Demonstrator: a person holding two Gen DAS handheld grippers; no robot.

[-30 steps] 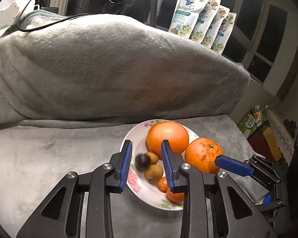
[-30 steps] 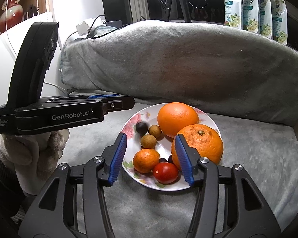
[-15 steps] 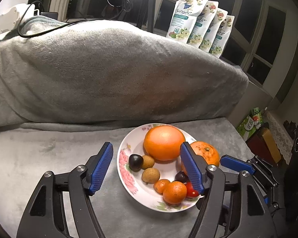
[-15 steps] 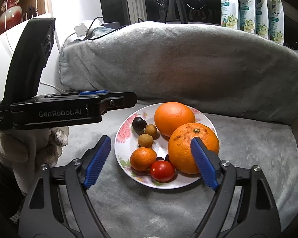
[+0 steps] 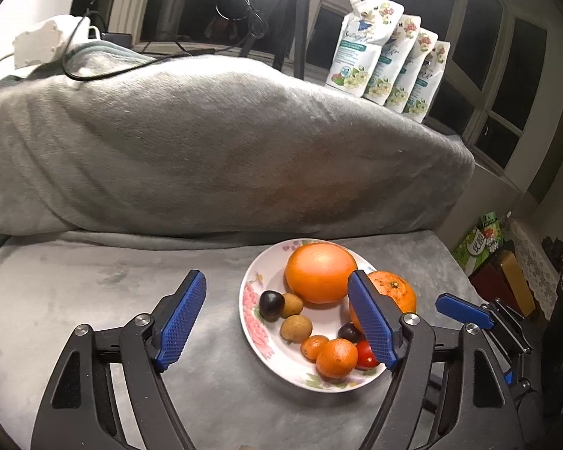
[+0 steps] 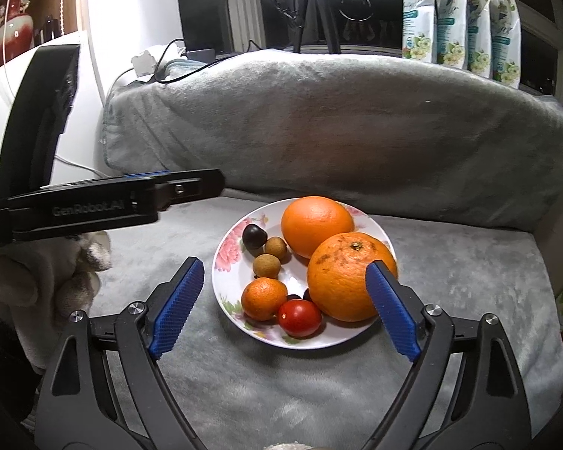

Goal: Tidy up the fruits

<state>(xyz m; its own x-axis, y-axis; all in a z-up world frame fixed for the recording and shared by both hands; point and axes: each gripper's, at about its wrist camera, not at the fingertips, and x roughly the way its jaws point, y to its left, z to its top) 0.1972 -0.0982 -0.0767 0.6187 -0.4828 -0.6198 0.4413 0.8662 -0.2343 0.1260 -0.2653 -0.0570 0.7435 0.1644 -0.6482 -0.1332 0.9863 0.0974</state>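
Observation:
A white flowered plate [image 6: 227,253] [image 5: 257,332] sits on the grey blanket and holds the fruit: two big oranges [image 6: 317,225] [image 6: 347,275], a small mandarin [image 6: 263,298], a red tomato [image 6: 299,317], two brown longans [image 6: 267,265], and dark plums [image 6: 253,235]. My left gripper [image 5: 277,320] is open and empty, hovering above the plate's left side. My right gripper [image 6: 285,307] is open and empty, its jaws wide on either side of the plate's near edge.
A grey blanket-covered backrest [image 6: 337,120] rises behind the plate. Several flowered pouches [image 5: 386,63] stand on the windowsill, beside a tripod [image 5: 296,18]. The left gripper's body [image 6: 94,206] and the gloved hand [image 6: 37,285] are at the left of the right wrist view.
Both grippers have opened wide and drawn back from the plate. The left one, nearly shut over the small fruit a second ago, now holds nothing.

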